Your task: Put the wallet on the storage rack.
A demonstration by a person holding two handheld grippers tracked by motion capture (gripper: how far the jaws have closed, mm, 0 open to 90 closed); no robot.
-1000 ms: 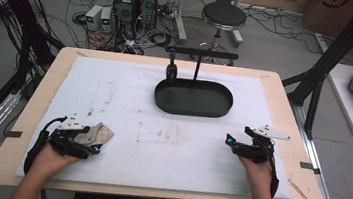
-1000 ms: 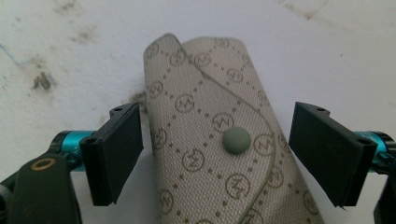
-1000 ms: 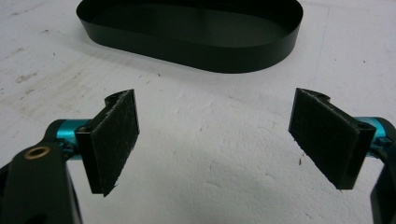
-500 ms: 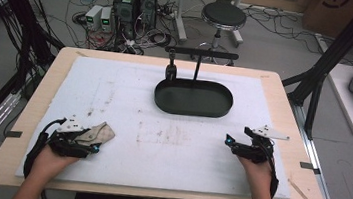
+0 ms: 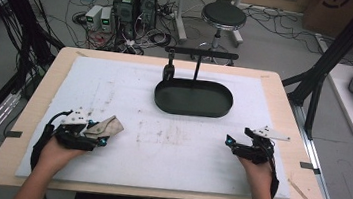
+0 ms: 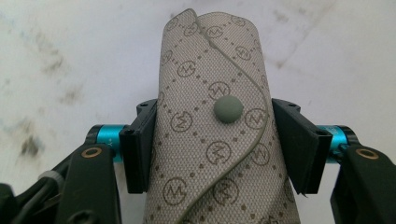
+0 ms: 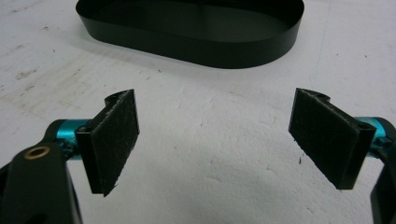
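A beige patterned fabric pouch with a grey snap button lies on the white mat at the left. My left gripper holds it. In the left gripper view the pouch stands between the two black pads, which have just been closing and now press on its sides so that it bulges upward. My right gripper rests on the mat at the right, open. In its own view my right gripper has bare mat between its pads.
A black oval tray sits at the middle back of the mat, and its wall shows ahead of the right gripper. A black T-shaped stand rises behind it. The wooden table edge frames the stained white mat.
The left gripper's jaws have drawn in around the pouch. Both hands stay about where they were.
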